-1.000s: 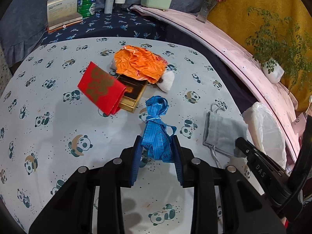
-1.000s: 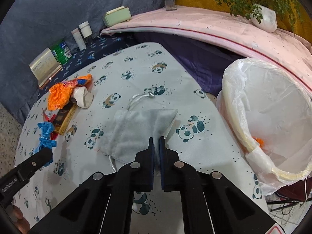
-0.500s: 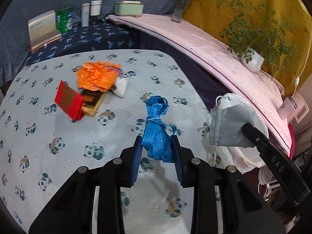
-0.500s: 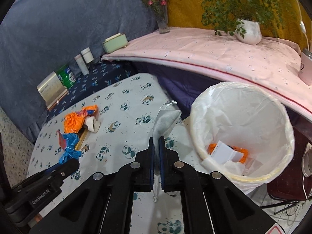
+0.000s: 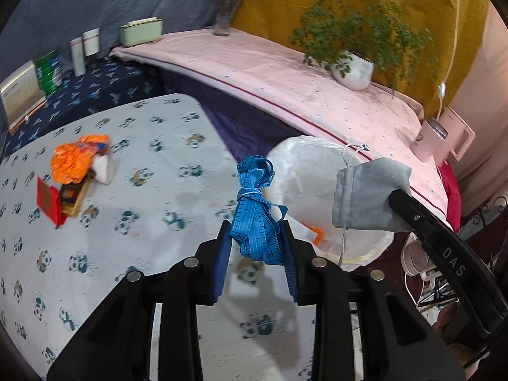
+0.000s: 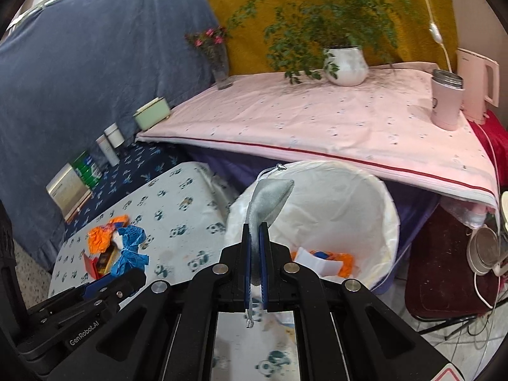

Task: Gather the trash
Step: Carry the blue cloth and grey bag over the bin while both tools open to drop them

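Left claw (image 5: 256,247), marked "GenRobot.AI", pinches a blue measuring tape (image 5: 254,212); right claw (image 6: 255,254), marked "DAS", pinches a grey pouch (image 6: 270,198).

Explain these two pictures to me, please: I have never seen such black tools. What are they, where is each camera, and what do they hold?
The black tools are tongs with two fingers; a person holds one pair in each hand, and each pair carries a wide-angle camera that looks forward along its fingers. That is why the pictures are round and curved.

One picture is from the left tongs, which are closed on a bundle of blue measuring tape. The other is from the right tongs, which grip a grey drawstring pouch near a white-lined trash bin that already has some scraps inside.

On the panda-print table lie an orange crumpled wrapper, a red packet and a small gold box.
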### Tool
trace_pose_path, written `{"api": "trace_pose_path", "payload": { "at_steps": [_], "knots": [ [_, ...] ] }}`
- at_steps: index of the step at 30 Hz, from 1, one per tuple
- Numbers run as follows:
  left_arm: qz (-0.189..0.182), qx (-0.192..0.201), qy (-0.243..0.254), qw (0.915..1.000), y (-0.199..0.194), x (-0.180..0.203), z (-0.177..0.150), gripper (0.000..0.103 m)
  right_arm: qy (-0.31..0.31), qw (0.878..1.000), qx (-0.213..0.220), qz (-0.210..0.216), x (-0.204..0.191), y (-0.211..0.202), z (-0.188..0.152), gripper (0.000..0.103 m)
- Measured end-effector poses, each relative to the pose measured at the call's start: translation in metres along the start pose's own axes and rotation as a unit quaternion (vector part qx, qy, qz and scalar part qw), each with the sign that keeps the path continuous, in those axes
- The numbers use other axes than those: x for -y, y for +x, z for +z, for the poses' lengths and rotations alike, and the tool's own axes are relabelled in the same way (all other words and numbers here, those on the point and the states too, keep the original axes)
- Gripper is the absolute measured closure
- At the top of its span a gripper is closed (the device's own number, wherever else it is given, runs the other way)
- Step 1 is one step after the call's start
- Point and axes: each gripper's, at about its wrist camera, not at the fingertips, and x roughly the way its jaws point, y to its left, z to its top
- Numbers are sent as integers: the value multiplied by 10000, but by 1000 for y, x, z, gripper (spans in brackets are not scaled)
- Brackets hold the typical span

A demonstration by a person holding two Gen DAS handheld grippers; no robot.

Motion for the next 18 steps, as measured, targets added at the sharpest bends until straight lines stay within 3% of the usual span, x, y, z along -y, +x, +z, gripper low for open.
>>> {"api": "trace_pose_path", "payload": {
  "at_steps": [9,18],
  "knots": [
    [-276,-126,518,9982,25,58,11,73,289,9993,103,-222,44,-8,5,98],
    [-668,-466,760,9938,60,88,15,71,496,9978,82,-420,74,-2,7,98]
  ]
}}
